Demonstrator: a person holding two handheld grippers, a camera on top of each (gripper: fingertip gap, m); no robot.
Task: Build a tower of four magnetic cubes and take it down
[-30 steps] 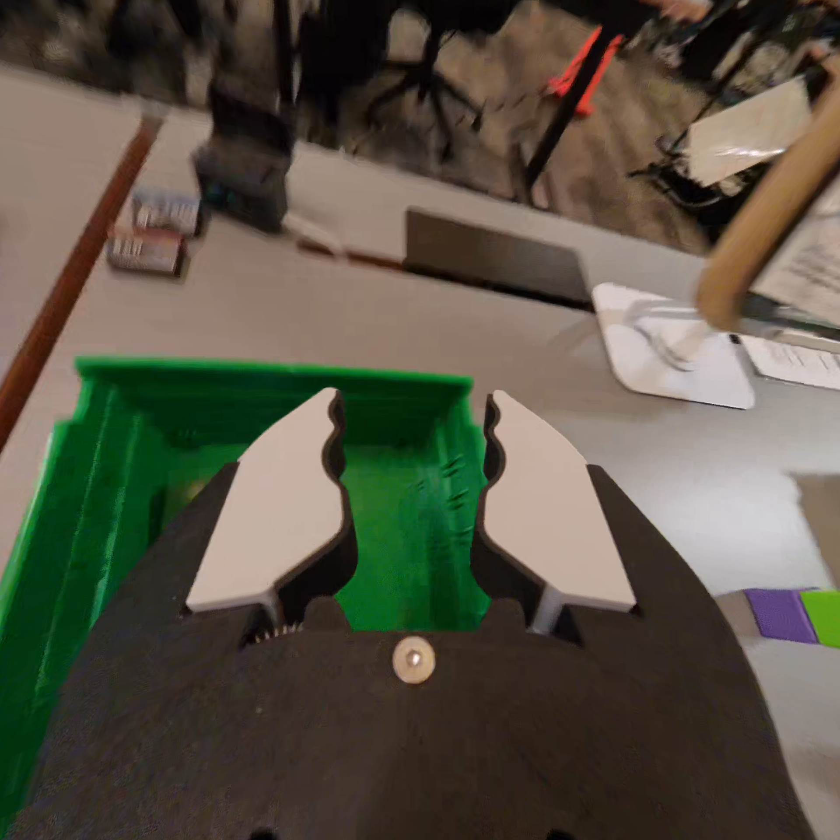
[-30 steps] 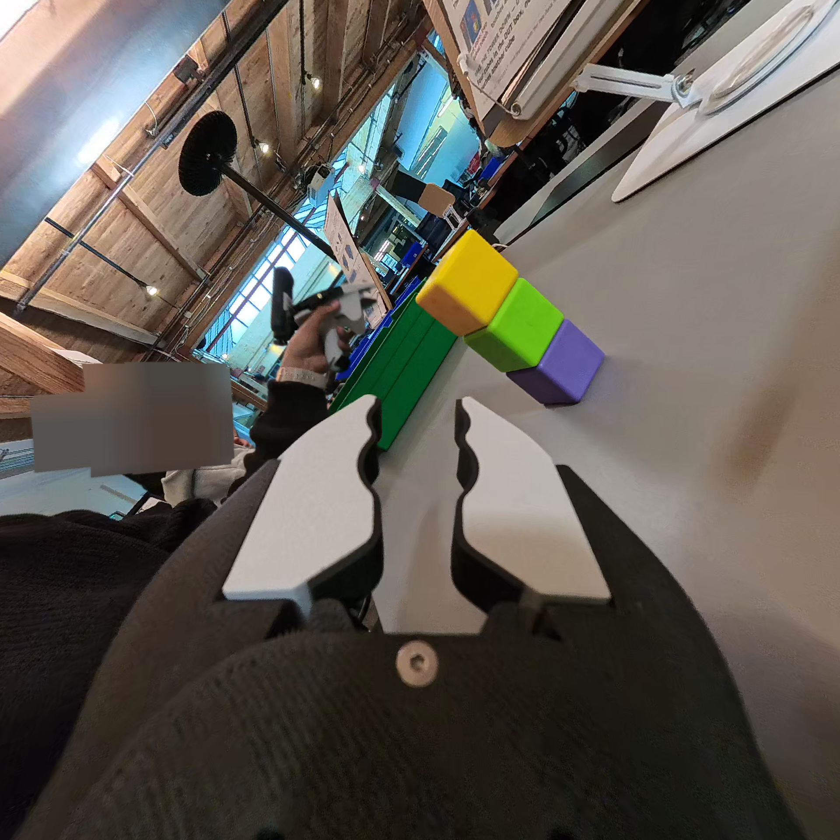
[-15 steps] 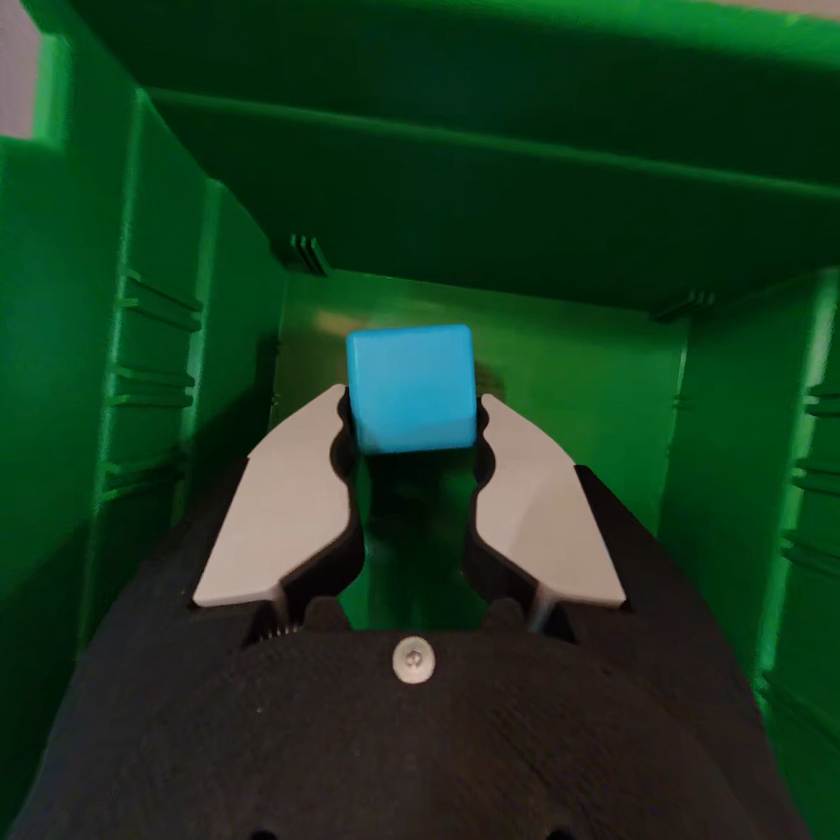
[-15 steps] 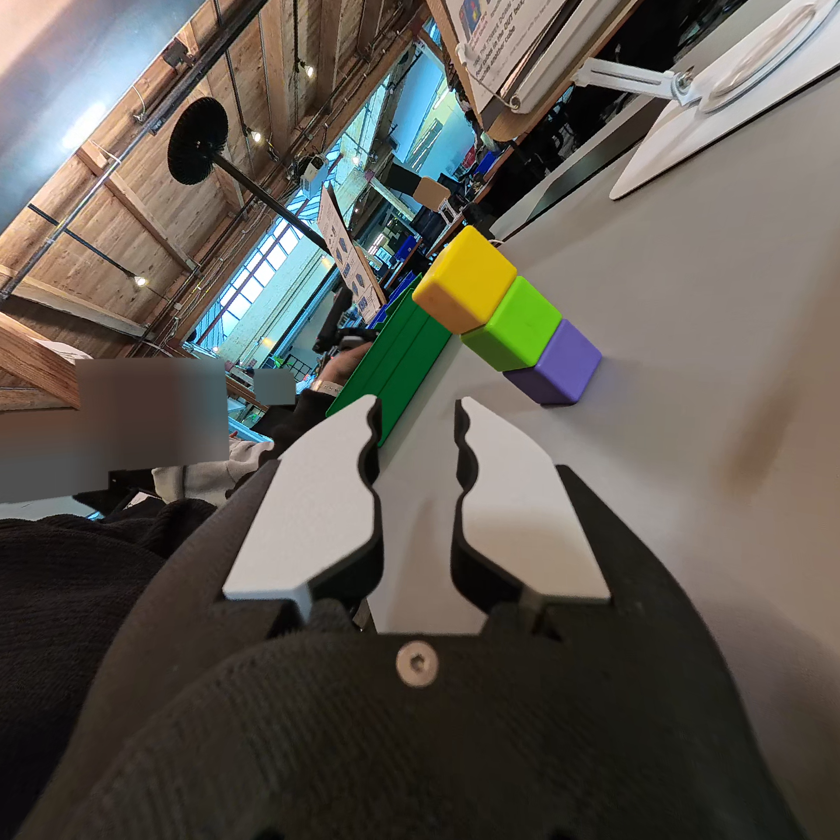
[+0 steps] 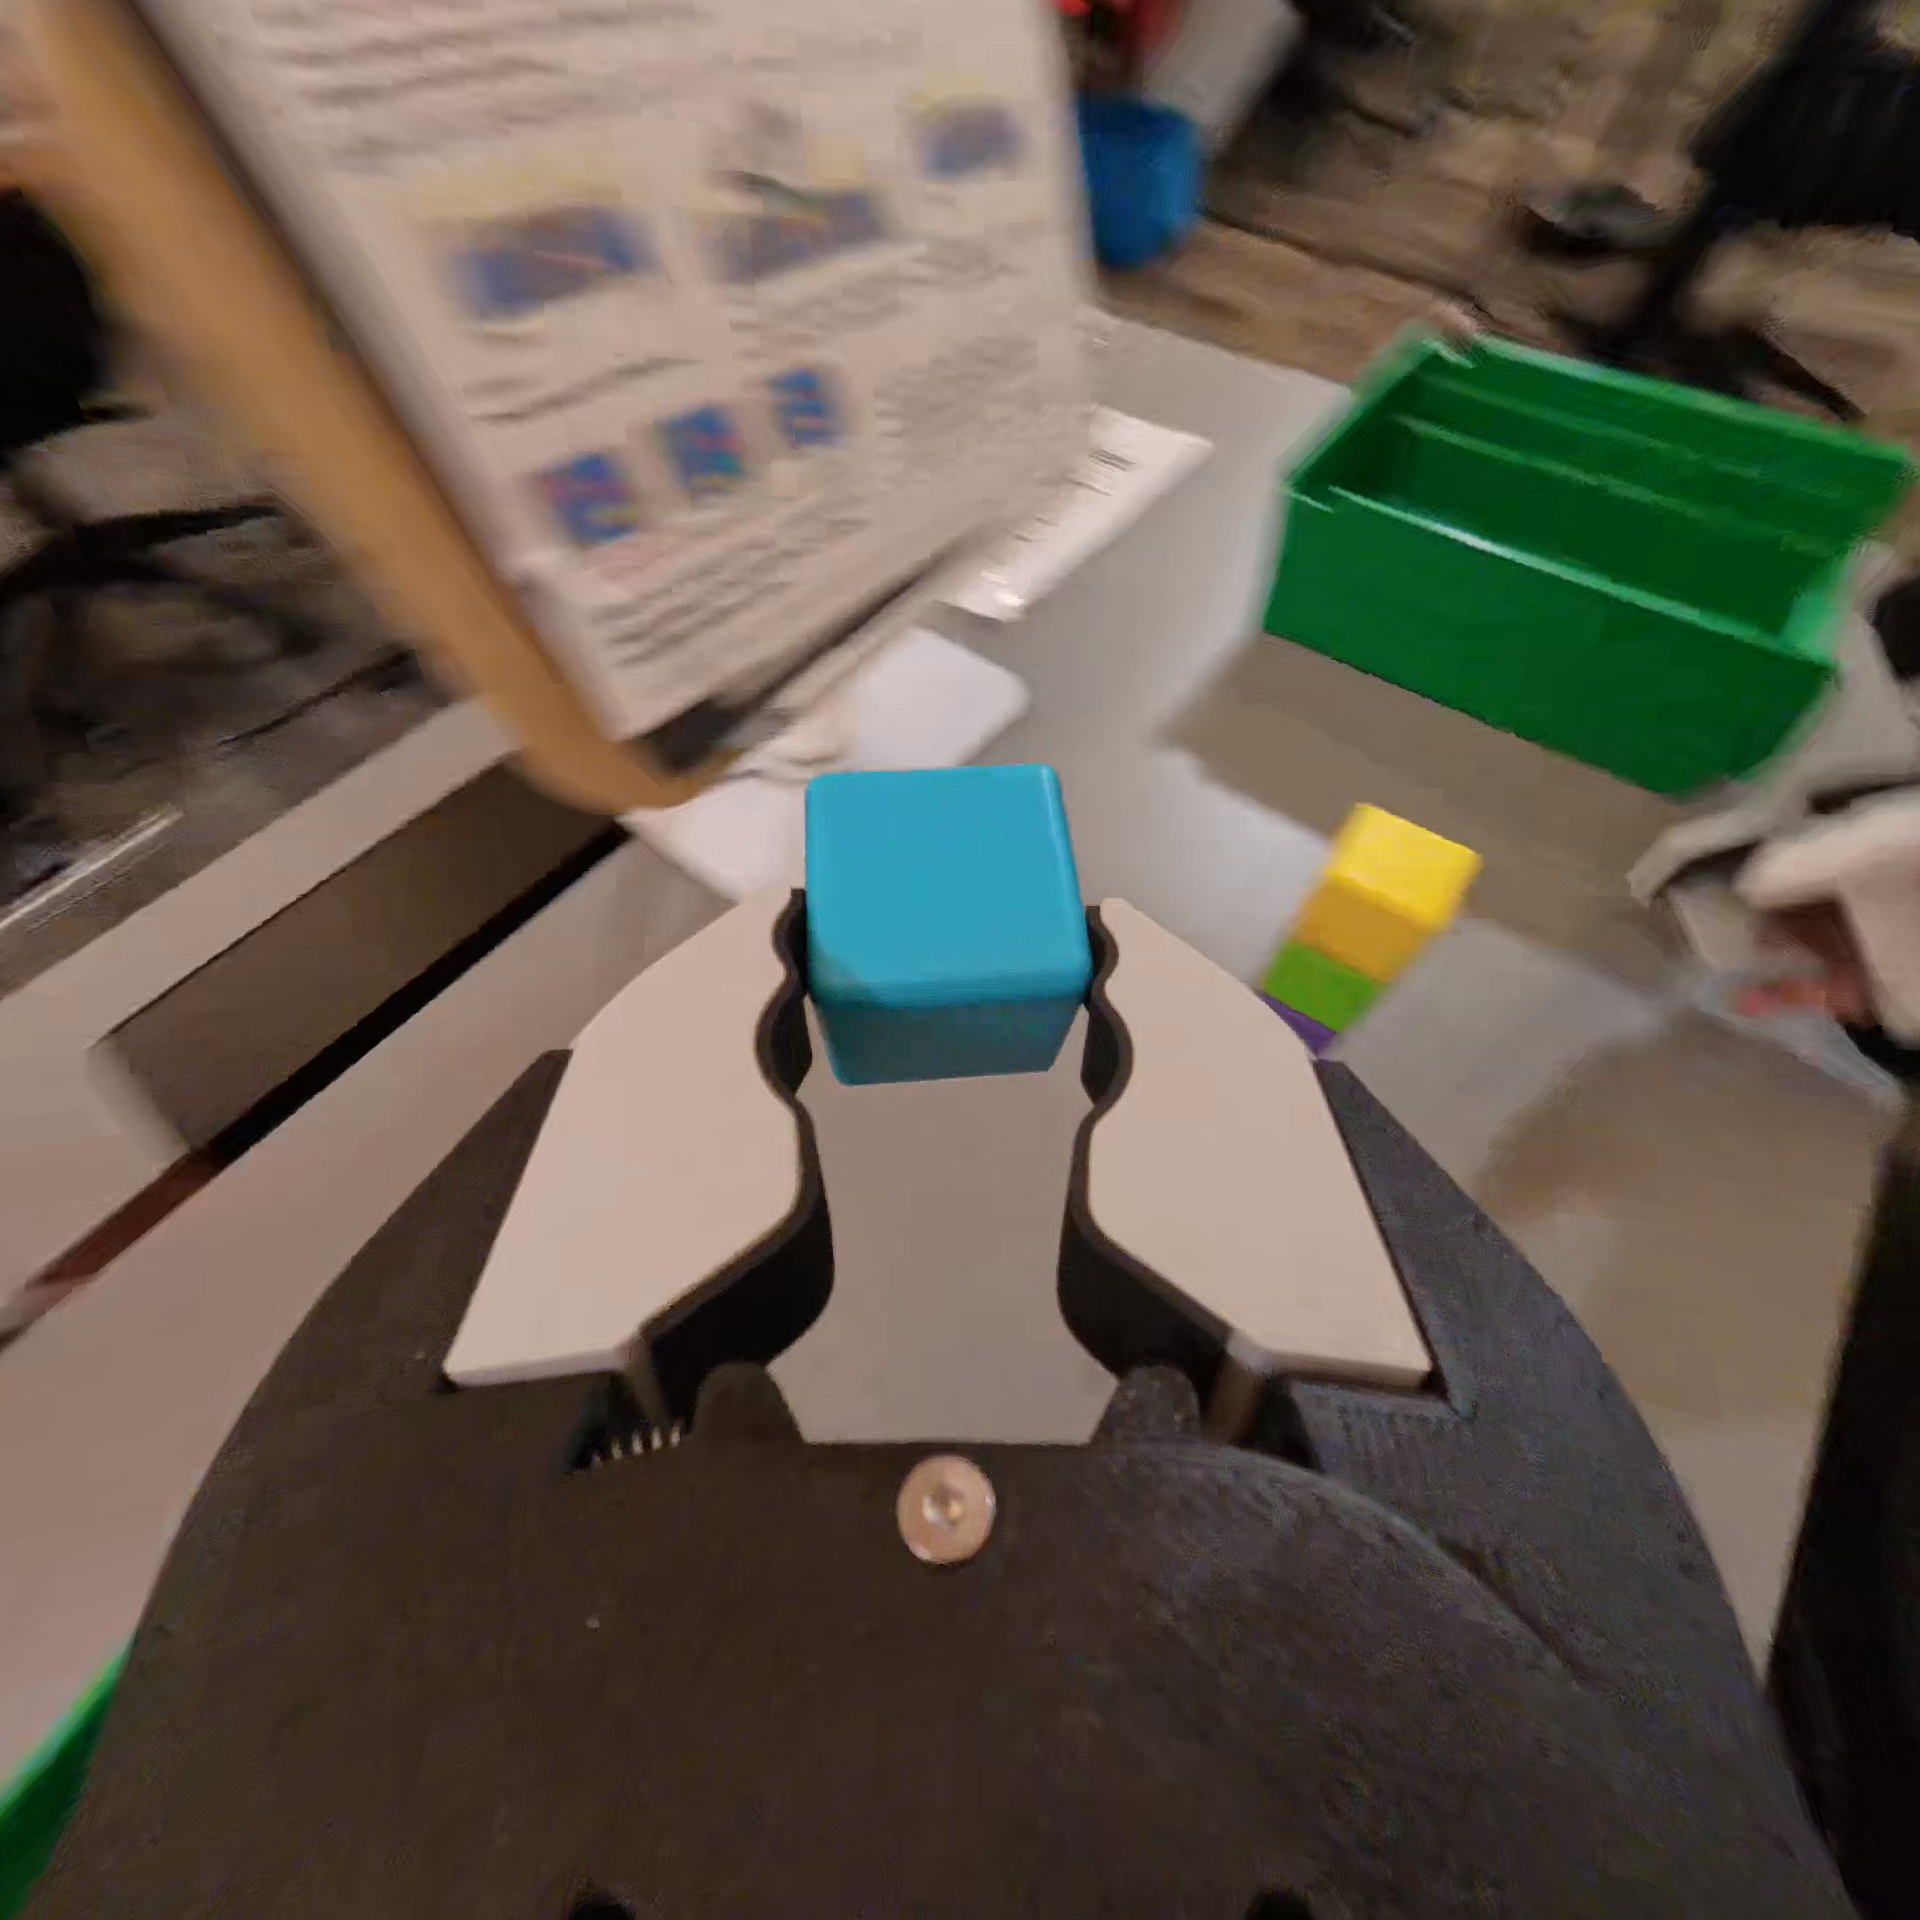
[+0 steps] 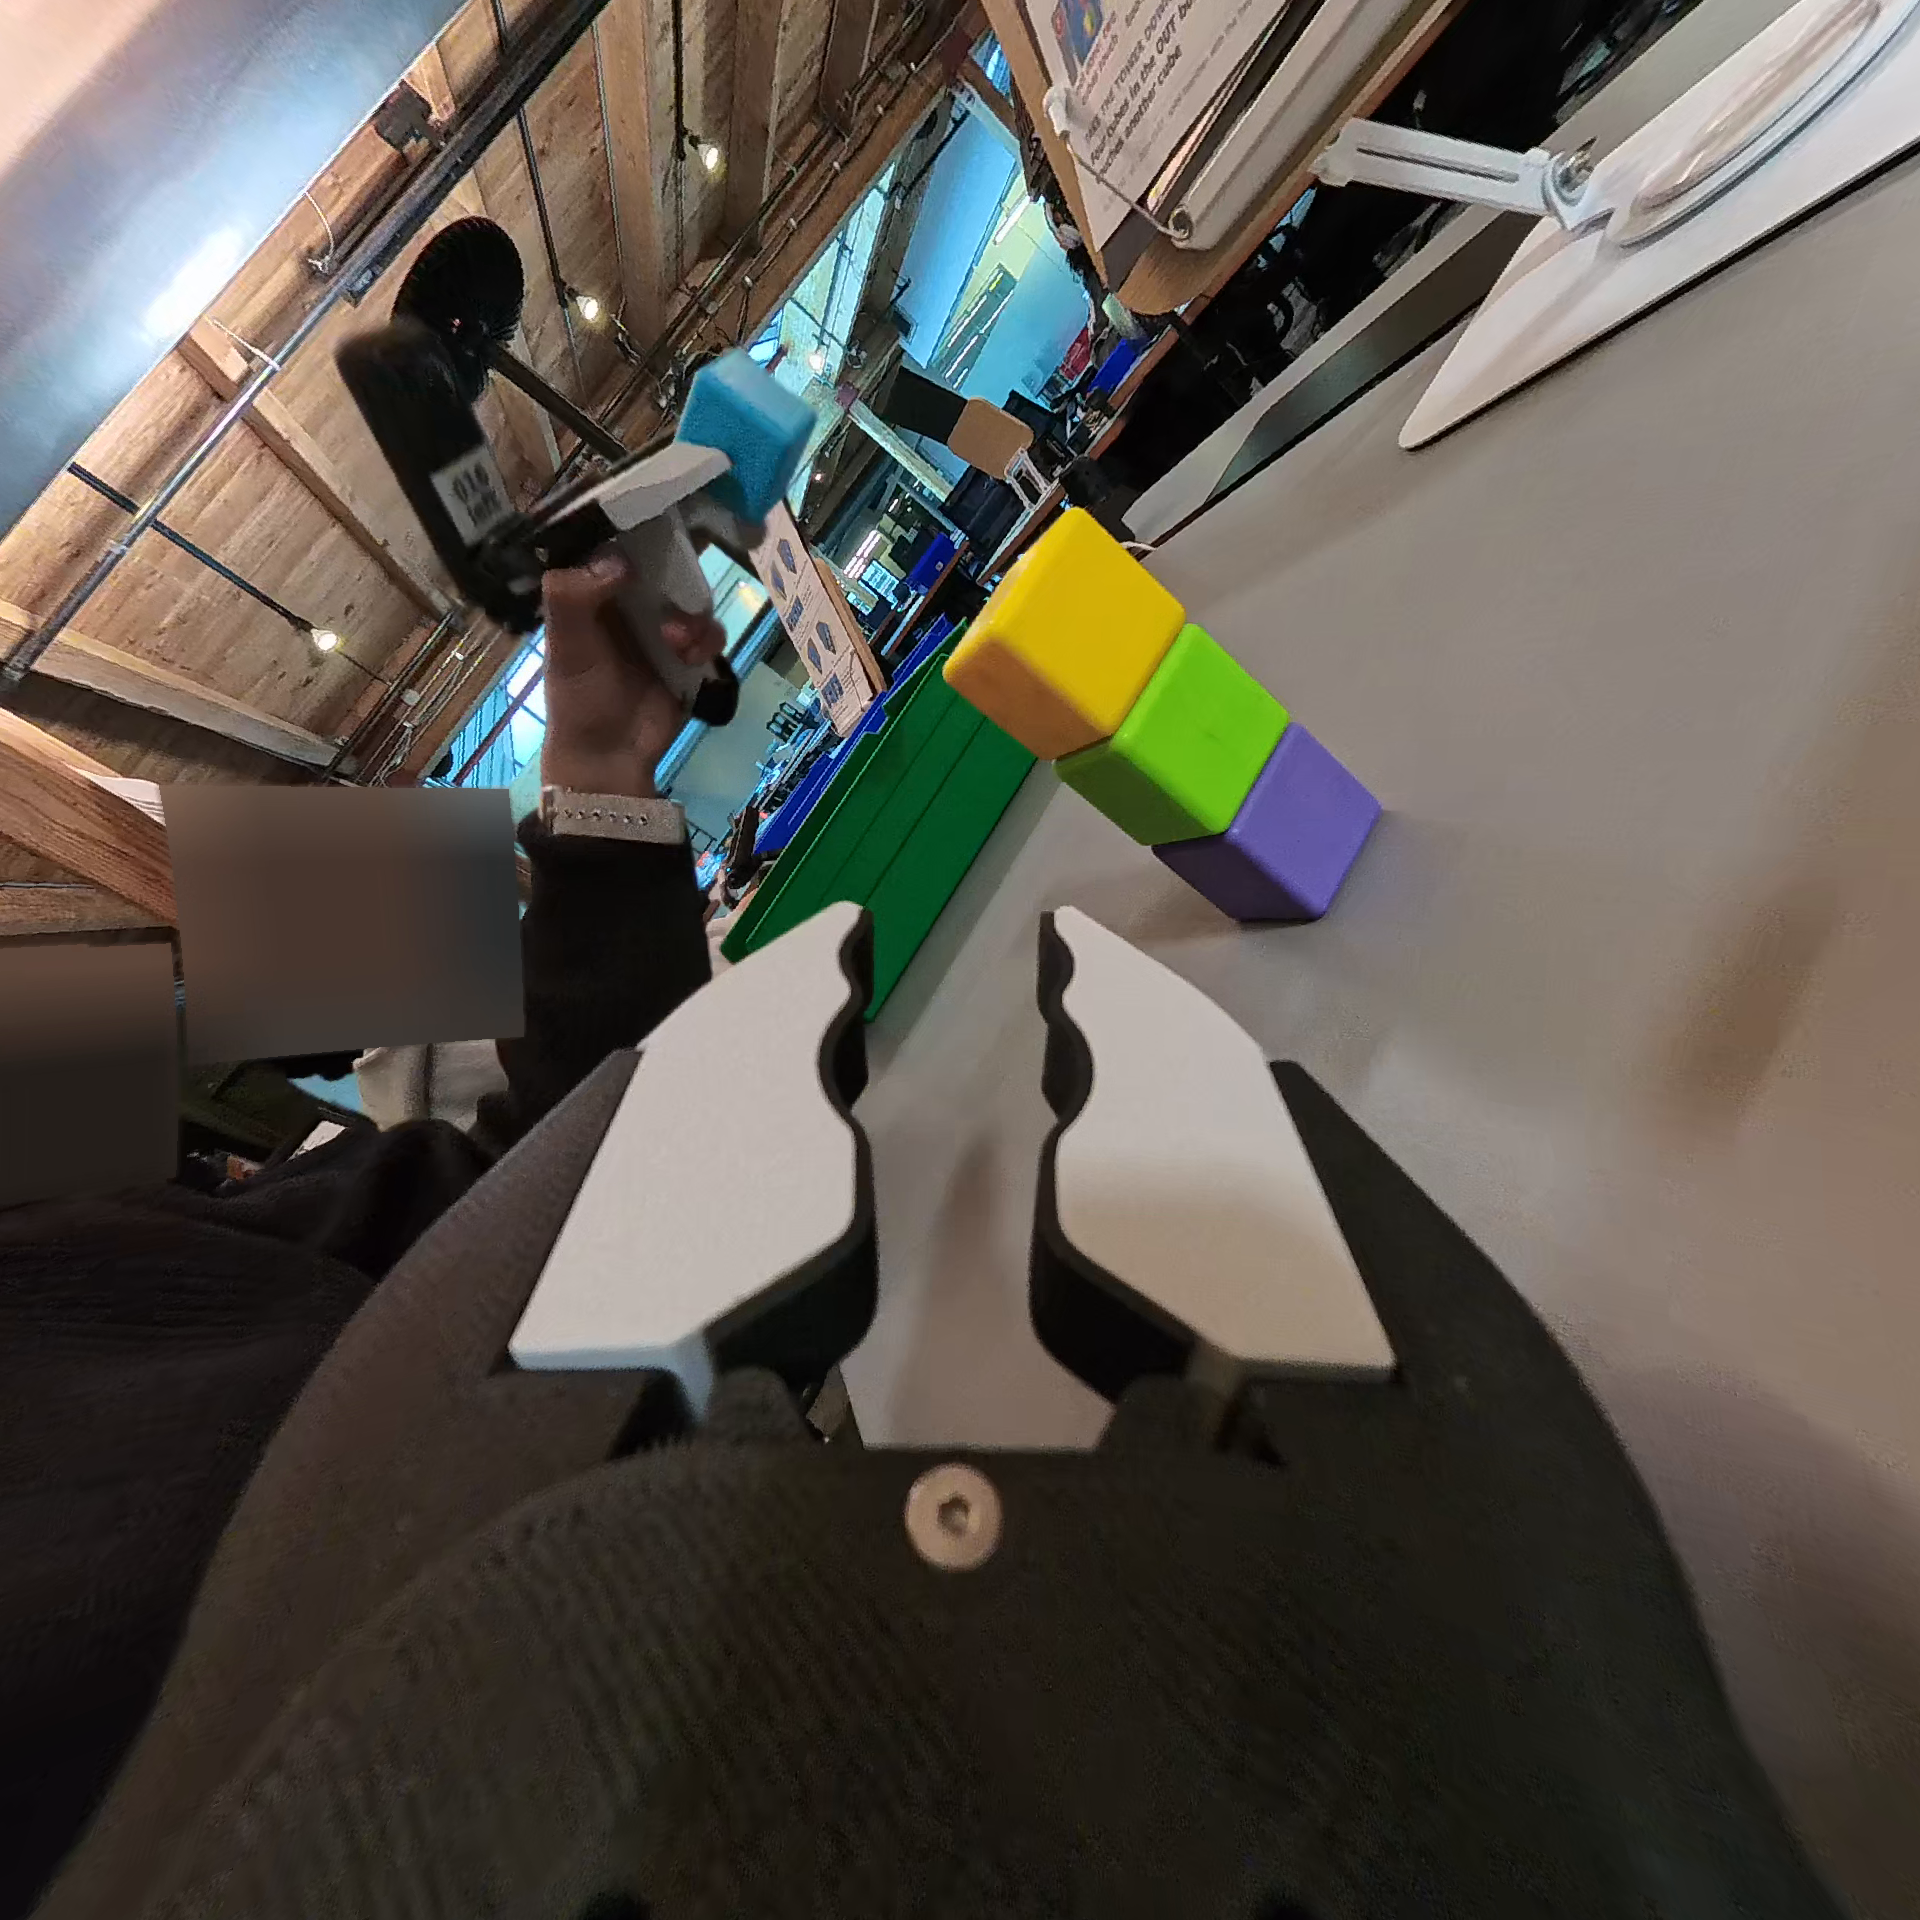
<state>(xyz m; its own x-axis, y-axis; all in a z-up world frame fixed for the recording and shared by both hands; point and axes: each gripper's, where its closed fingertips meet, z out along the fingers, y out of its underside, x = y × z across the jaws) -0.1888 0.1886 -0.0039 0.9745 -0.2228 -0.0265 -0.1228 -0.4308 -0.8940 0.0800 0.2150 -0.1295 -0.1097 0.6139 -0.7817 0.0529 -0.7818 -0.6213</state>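
The left gripper (image 5: 940, 971), raised above the table (image 6: 1558, 831), has its jaws pinching a blue cube (image 5: 940, 914); the right gripper (image 6: 951, 971) lies low, jaws spread and empty.

- A glossy blue plastic cube (image 5: 940, 914), level, clamped between the left tongs' (image 5: 943, 961) tips, aloft.
- Yellow cube (image 6: 1065, 629) tops green cube (image 6: 1190, 738) and purple cube (image 6: 1283, 831), stacked on the grey worktop (image 6: 1621, 790).

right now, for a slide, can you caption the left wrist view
Left claw shut on a blue cube, raised above the grey table, with a yellow-green-purple cube stack and a green bin beyond.
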